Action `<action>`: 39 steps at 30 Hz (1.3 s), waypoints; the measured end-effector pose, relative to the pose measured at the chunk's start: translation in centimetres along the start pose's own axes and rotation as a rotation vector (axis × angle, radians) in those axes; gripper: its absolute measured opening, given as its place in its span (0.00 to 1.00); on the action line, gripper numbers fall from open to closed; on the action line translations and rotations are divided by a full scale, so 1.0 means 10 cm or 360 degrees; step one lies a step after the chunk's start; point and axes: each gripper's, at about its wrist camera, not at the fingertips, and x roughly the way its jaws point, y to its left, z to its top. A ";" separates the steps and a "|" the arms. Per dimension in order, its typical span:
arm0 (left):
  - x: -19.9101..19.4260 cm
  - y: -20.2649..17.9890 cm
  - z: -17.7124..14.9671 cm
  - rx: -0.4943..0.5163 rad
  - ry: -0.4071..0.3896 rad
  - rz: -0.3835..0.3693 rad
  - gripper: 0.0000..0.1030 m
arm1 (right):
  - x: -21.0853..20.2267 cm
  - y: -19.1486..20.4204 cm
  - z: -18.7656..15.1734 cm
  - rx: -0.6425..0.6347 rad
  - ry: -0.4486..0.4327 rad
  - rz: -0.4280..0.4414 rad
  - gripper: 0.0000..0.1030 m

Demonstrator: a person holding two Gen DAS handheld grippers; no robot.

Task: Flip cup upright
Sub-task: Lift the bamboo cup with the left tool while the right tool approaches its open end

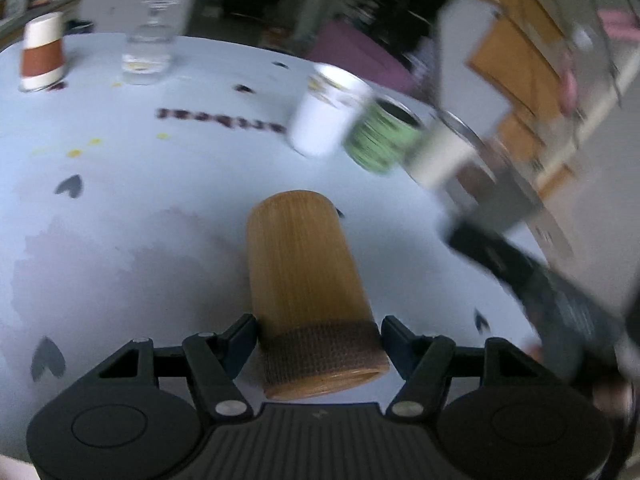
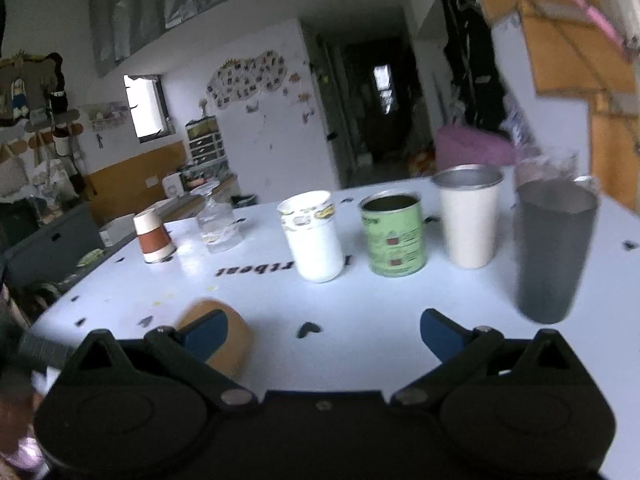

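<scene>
A tan wooden cup (image 1: 308, 292) with a dark woven band near its rim stands upside down on the white table (image 1: 120, 184). My left gripper (image 1: 319, 338) is open, its blue-padded fingers on either side of the rim end, close to it. In the right wrist view the same cup (image 2: 224, 332) sits low at the left, partly hidden behind my right gripper's left finger. My right gripper (image 2: 324, 330) is open and empty above the table.
A row of upright cups stands at the back: a white one (image 2: 314, 236), a green can (image 2: 394, 234), a cream tumbler (image 2: 470, 216), a grey metal tumbler (image 2: 552, 248). An inverted paper cup (image 2: 154, 236) and an inverted glass (image 2: 218, 220) stand at the far left.
</scene>
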 end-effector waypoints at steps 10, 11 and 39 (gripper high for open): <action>0.10 -0.24 -0.18 0.0218 0.0084 0.0050 0.77 | 0.78 0.39 0.17 -0.0037 0.0349 0.0181 1.00; 0.13 -0.26 -0.20 0.0237 0.0095 0.0054 0.80 | 0.84 0.42 0.16 -0.0052 0.0390 0.0196 1.00; 0.07 0.47 -0.05 -0.0086 -0.0246 0.0326 0.88 | 0.20 -0.12 -0.40 0.0065 0.0470 0.0002 1.00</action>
